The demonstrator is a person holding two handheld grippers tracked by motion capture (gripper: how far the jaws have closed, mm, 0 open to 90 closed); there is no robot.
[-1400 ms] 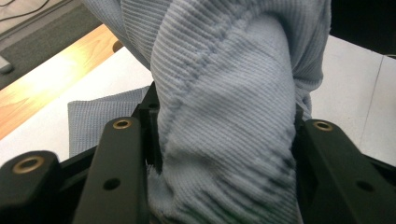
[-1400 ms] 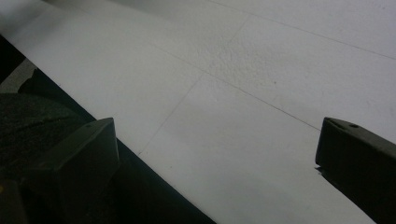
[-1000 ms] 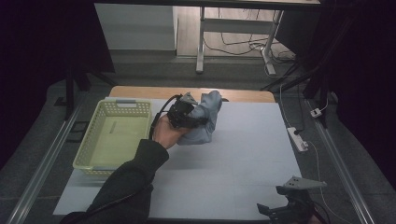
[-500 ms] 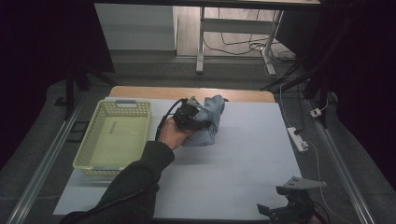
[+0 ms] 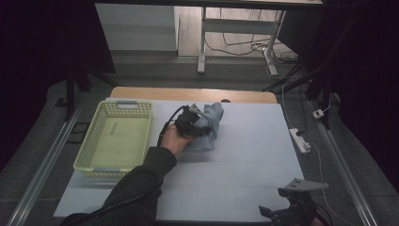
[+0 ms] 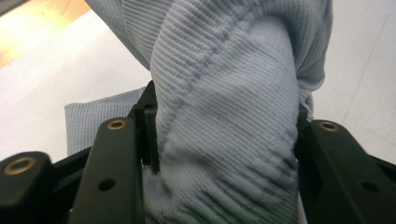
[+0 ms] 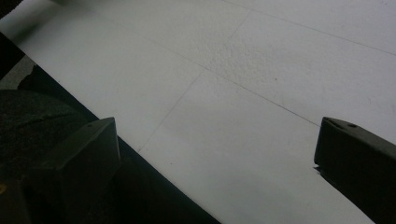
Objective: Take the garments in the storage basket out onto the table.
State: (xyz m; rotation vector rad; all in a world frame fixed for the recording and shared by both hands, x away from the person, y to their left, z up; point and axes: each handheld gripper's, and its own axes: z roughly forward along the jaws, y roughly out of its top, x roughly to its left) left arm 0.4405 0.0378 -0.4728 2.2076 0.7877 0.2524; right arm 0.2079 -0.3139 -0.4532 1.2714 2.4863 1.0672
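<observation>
While the right hand-held gripper (image 5: 294, 207) sat at the near edge of the white table (image 5: 244, 160), its jaws stood wide apart with nothing but bare table surface between them. Farther in, a dark sleeve (image 5: 136, 188) led up to the left hand (image 5: 171, 139), which carried the left hand-held gripper (image 5: 190, 123) low over the table. Its jaws were clamped on a bunched fold of pale blue ribbed cloth (image 6: 229, 116), which bulged up thickly between them and rested on the table just beyond and beside the hand-held gripper. A pale green basket (image 5: 87, 155) stood on the table close to the left of that hand-held gripper, apart from the cloth.
</observation>
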